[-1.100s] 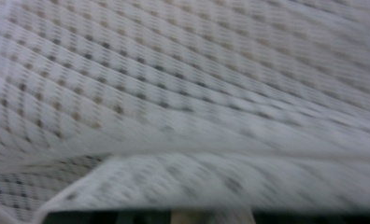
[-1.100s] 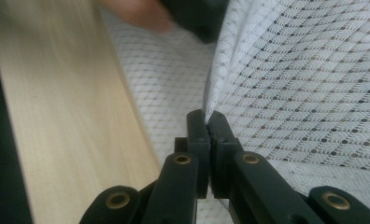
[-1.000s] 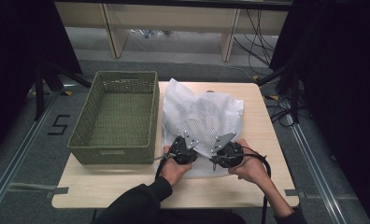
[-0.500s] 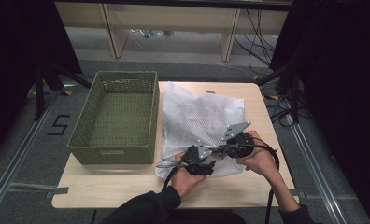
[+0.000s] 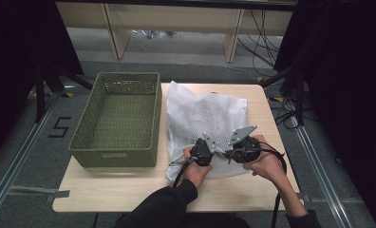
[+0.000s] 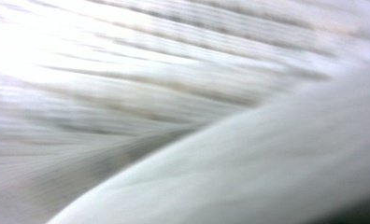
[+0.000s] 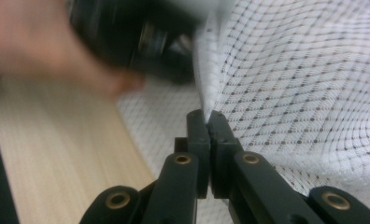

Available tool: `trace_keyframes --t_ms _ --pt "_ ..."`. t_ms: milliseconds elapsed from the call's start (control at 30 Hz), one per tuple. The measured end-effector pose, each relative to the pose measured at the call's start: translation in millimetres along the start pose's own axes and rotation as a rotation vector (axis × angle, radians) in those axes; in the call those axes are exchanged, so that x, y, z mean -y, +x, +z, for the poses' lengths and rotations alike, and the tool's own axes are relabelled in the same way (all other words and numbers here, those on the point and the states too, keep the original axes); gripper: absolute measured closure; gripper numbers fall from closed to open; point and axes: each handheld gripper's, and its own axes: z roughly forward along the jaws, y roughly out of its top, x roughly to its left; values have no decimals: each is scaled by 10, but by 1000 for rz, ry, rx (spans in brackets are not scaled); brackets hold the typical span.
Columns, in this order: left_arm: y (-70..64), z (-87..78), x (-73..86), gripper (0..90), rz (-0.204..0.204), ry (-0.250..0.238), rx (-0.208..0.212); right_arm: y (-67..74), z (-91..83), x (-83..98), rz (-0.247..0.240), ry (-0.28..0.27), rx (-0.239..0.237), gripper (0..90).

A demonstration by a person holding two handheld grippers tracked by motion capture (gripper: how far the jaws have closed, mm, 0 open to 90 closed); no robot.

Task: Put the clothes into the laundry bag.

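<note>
A white mesh laundry bag [image 5: 207, 114] lies spread on the wooden table [image 5: 105, 190]. Both grippers sit close together at its near edge. My right gripper [image 5: 233, 153] is shut on a raised fold of the mesh [image 7: 304, 84], its jaws [image 7: 207, 122] pinching the edge. My left gripper [image 5: 206, 151] is just to its left on the same edge, and its jaws have just been closing. Blurred mesh [image 6: 174, 93] lies right against its camera, hiding the jaws. In the right gripper view the fold runs up to the left gripper's black body, so it appears pinched there.
A green woven basket [image 5: 119, 118] stands on the table's left part, close beside the bag. The person's forearms come in from the near edge. Cables and shelf legs lie on the floor beyond the table.
My left gripper has slid right along the bag's near edge until it is next to the right gripper. The bag now lies flatter than a second ago. The right gripper has barely shifted.
</note>
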Motion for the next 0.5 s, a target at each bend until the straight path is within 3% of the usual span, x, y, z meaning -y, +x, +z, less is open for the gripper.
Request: trace_keyframes --t_ms 67,167,200,233,267,333,367,433,500 --pt "101 -17 10 855 -18 -3 -8 23 25 -2 -13 9 -14 900" --pt "183 -63 75 770 2 78 57 67 108 -25 -29 28 -25 900" --pt "174 -86 113 713 -5 91 70 72 141 -34 -44 32 -32 900" --pt "146 -123 162 592 -9 101 84 123 235 -27 -34 75 -63 900" --pt "143 -151 186 592 9 111 91 123 235 -27 -34 75 -63 900" --pt "120 -229 248 535 -20 120 109 157 360 -12 -62 107 -80 900" --pt "134 -279 261 507 2 124 125 169 432 -1 -64 130 -83 900" --pt "144 -391 302 475 -32 134 138 185 532 12 -54 159 -85 900" --pt "212 -493 331 448 -11 146 163 194 561 14 -57 168 -88 900"
